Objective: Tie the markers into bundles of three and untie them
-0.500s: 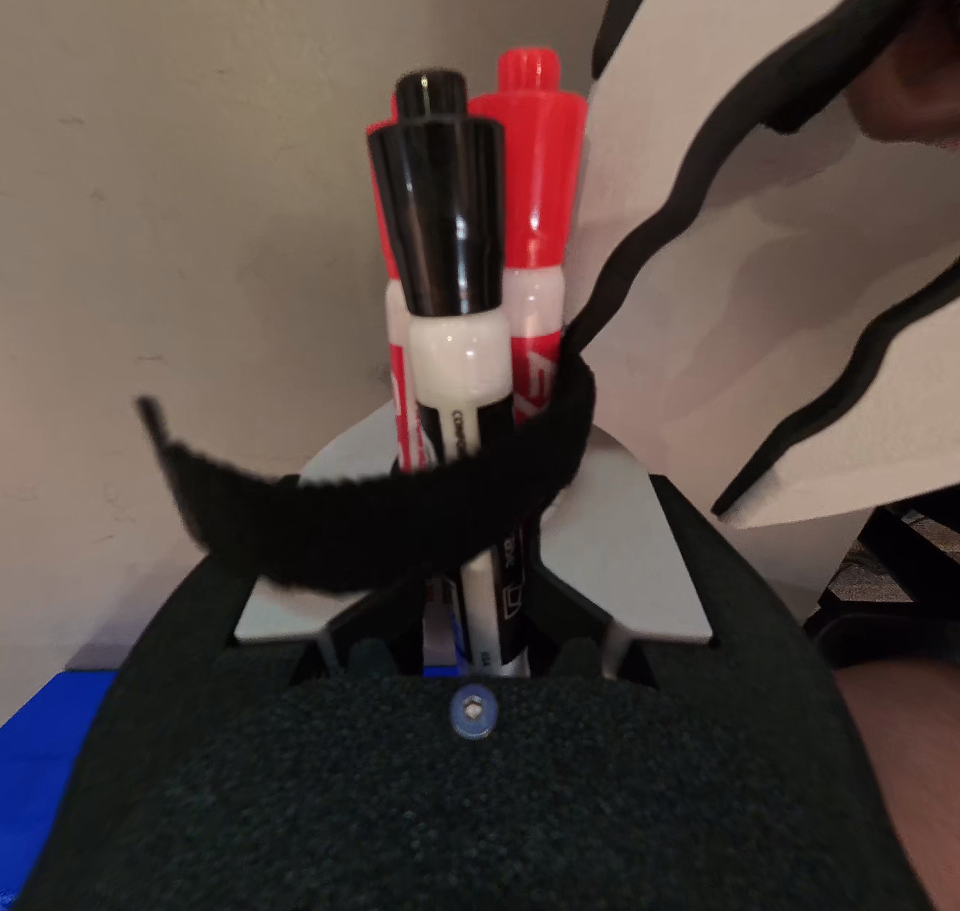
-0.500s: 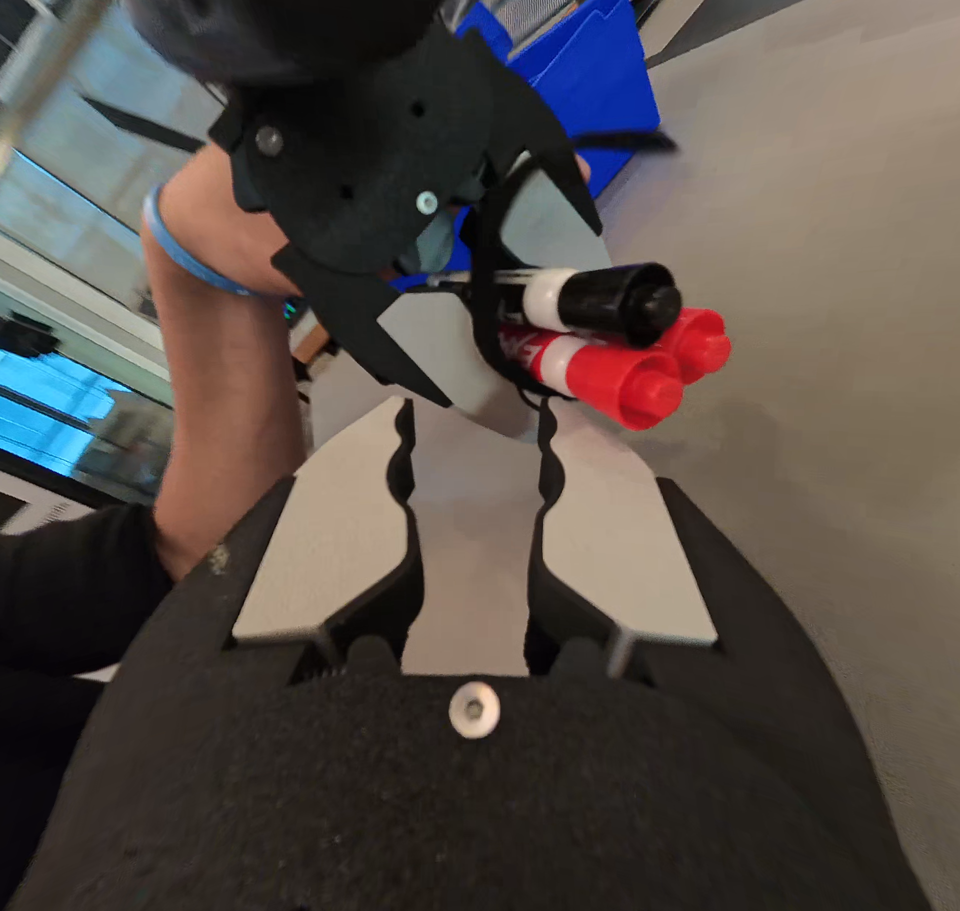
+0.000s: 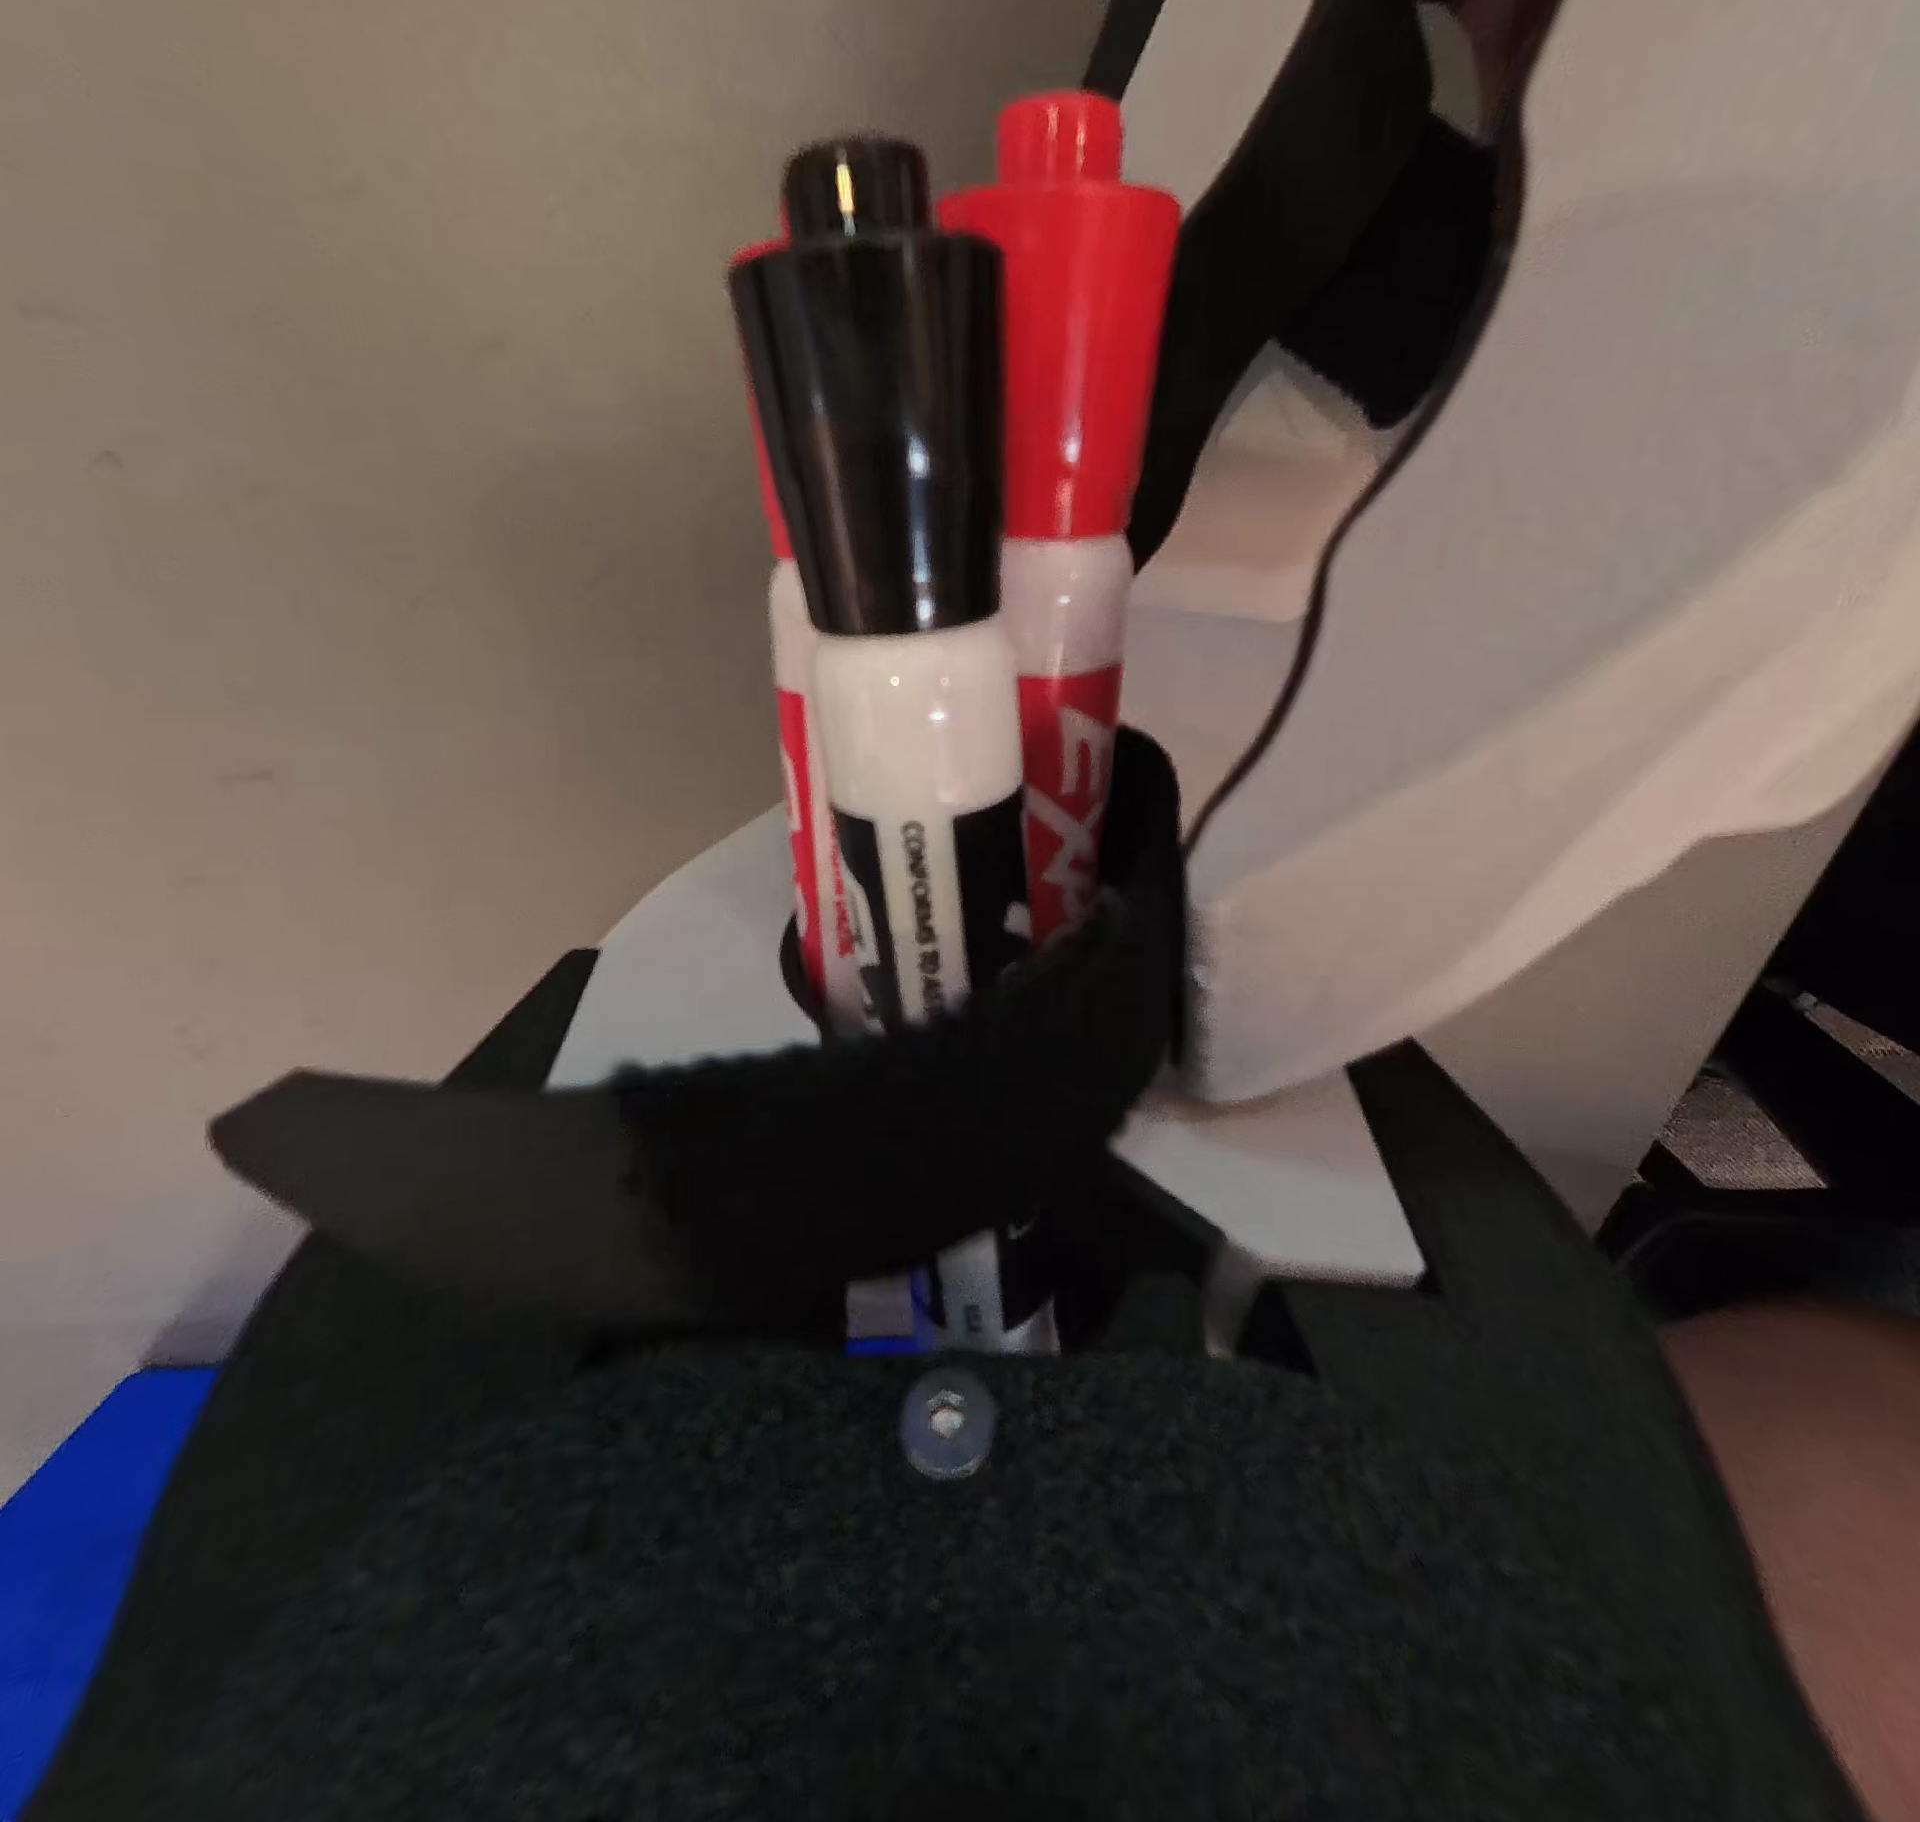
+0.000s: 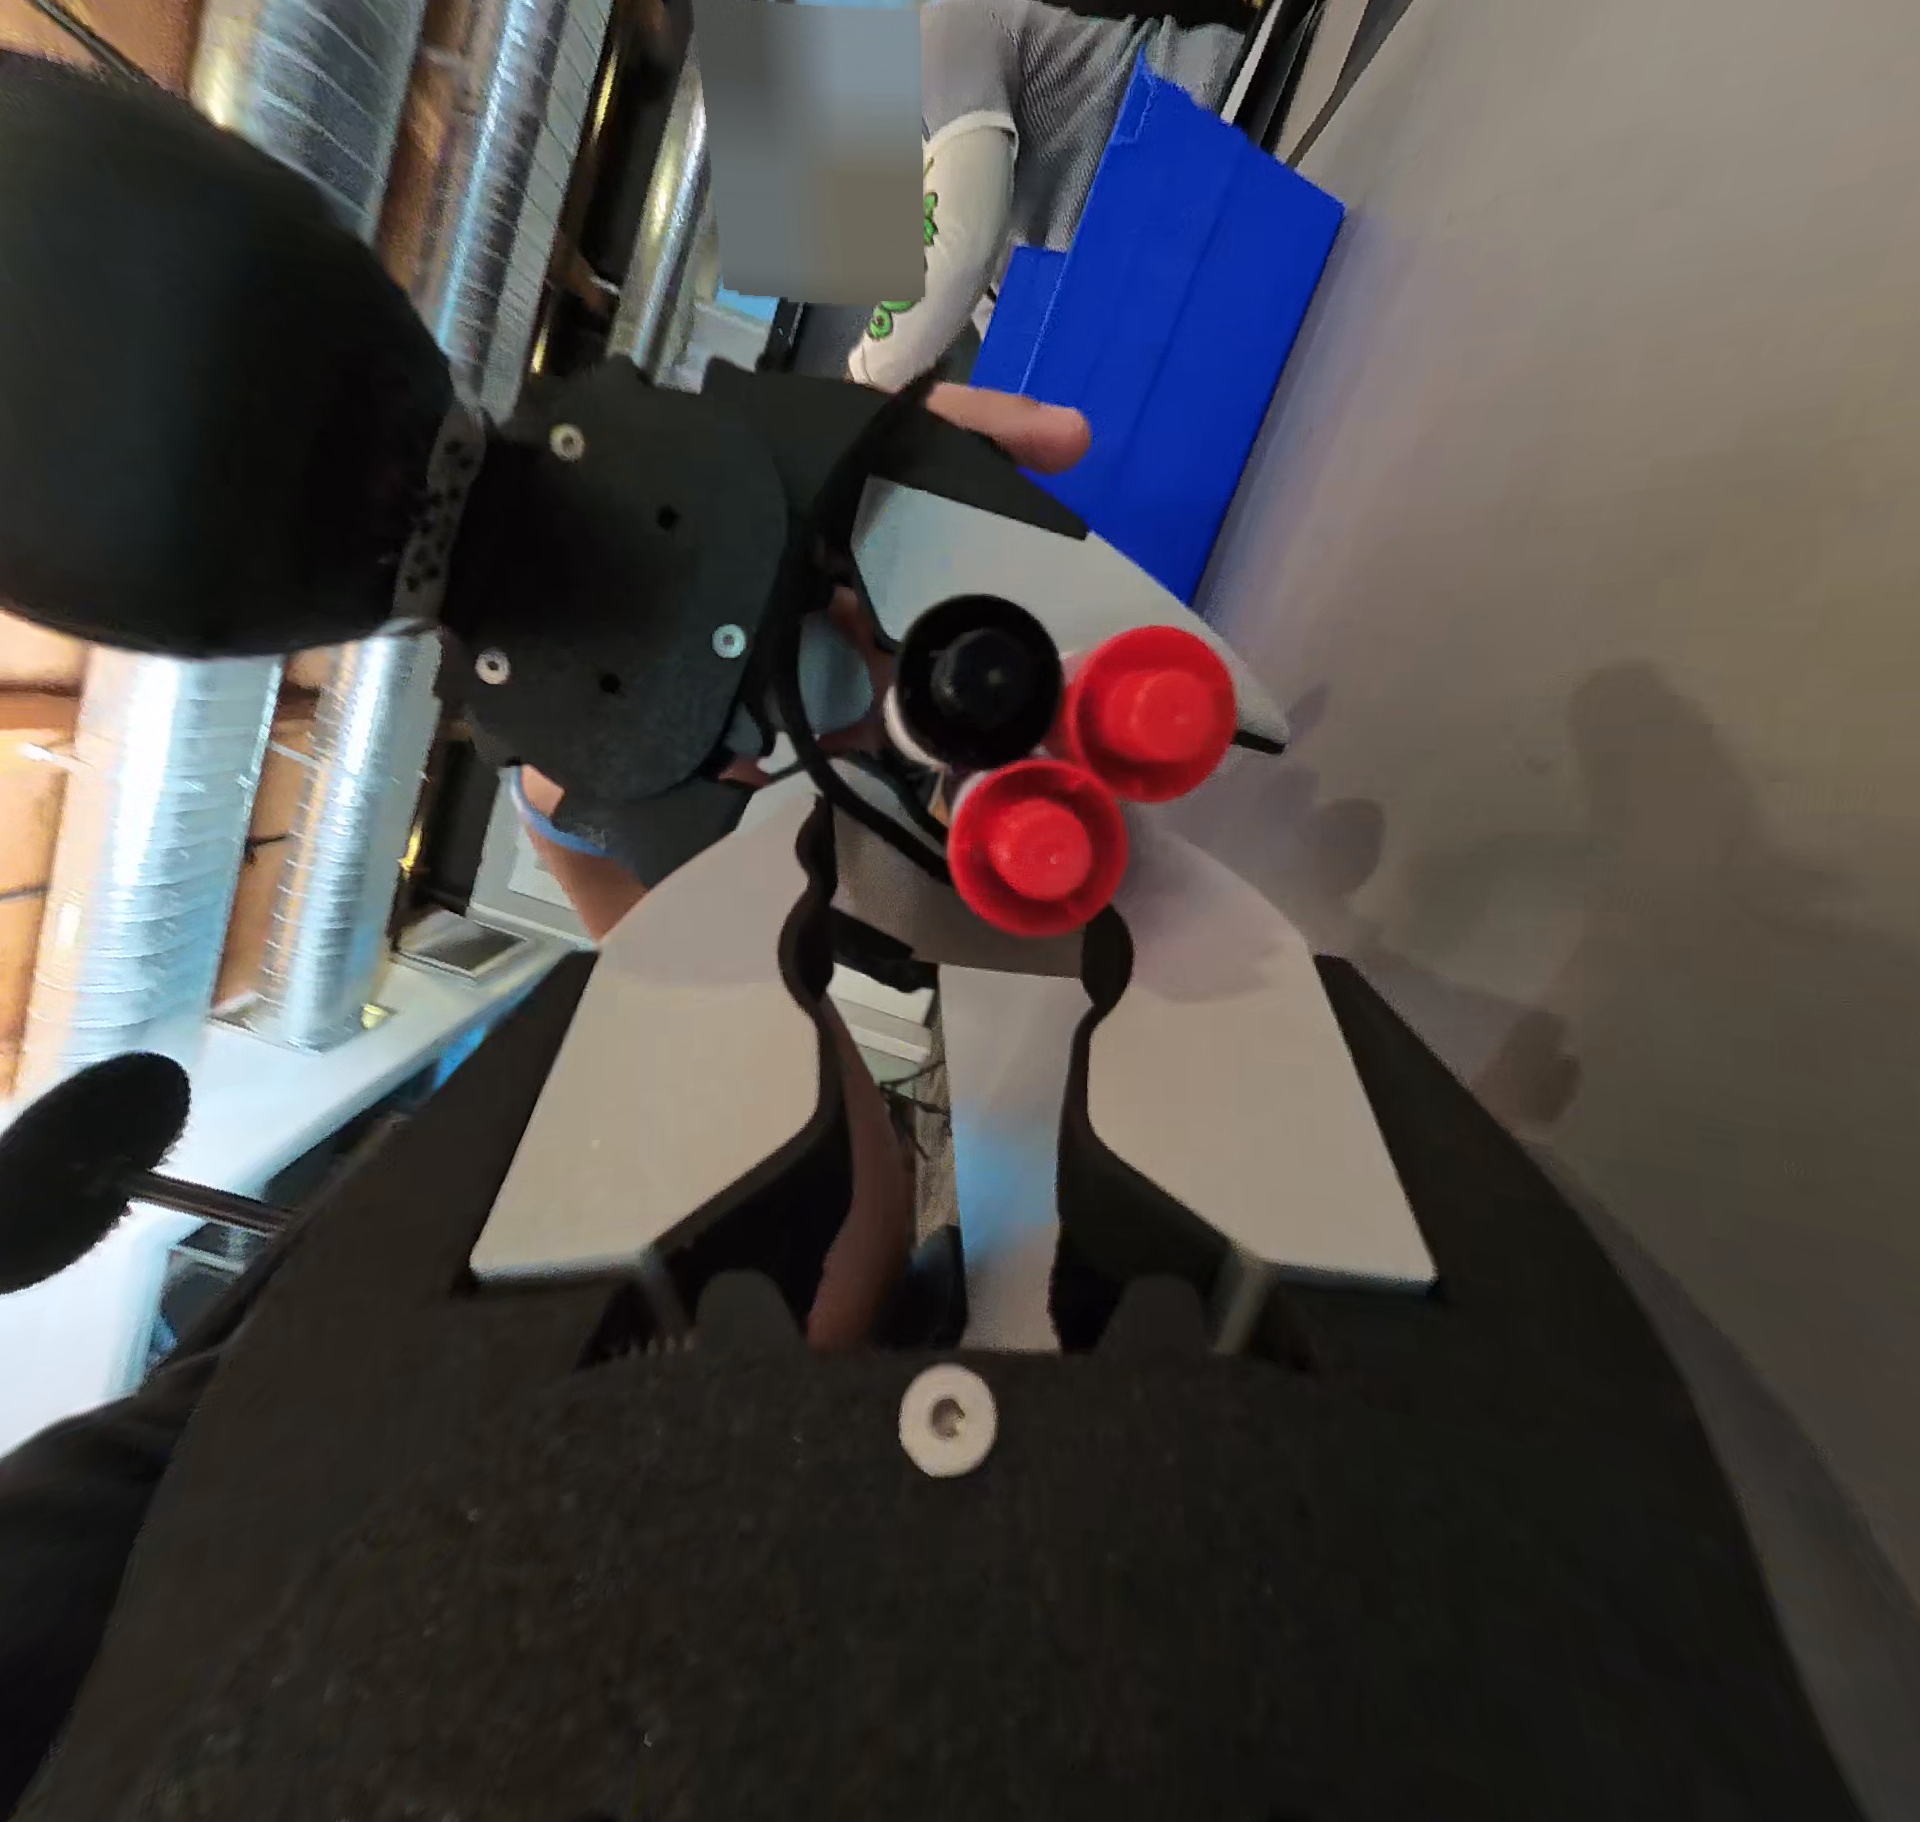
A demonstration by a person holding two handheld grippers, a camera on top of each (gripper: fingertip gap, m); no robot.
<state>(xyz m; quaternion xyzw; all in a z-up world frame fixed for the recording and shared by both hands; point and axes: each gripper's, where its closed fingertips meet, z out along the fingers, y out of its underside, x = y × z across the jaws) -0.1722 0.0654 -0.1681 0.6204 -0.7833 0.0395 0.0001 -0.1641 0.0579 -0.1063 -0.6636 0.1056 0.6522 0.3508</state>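
Note:
Three markers, one black-capped (image 3: 868,442) and two red-capped (image 3: 1060,359), stand side by side between my left gripper's fingers (image 3: 707,899). My left gripper (image 3: 935,941) is shut on their barrels. A black hook-and-loop strap (image 3: 883,1128) circles the barrels loosely, and its free tail (image 3: 416,1159) hangs to the left. The right wrist view shows the black cap (image 4: 982,676) and the red caps (image 4: 1148,712) end-on, held by the left gripper (image 4: 623,609). My right gripper (image 4: 951,941) is open and empty, just short of the caps. Its fingers (image 3: 1558,629) fill the upper right of the left wrist view.
A grey table (image 4: 1610,525) lies behind the markers. A blue box (image 4: 1164,349) stands on it past the left gripper, and its corner shows in the left wrist view (image 3: 94,1523). A person in a white sleeve (image 4: 966,214) is in the background. A forearm (image 3: 1787,1564) is at the right edge.
My right gripper has swung round and now faces the marker caps end-on. The strap's tail has dropped lower on the left. The left gripper keeps its hold on the markers.

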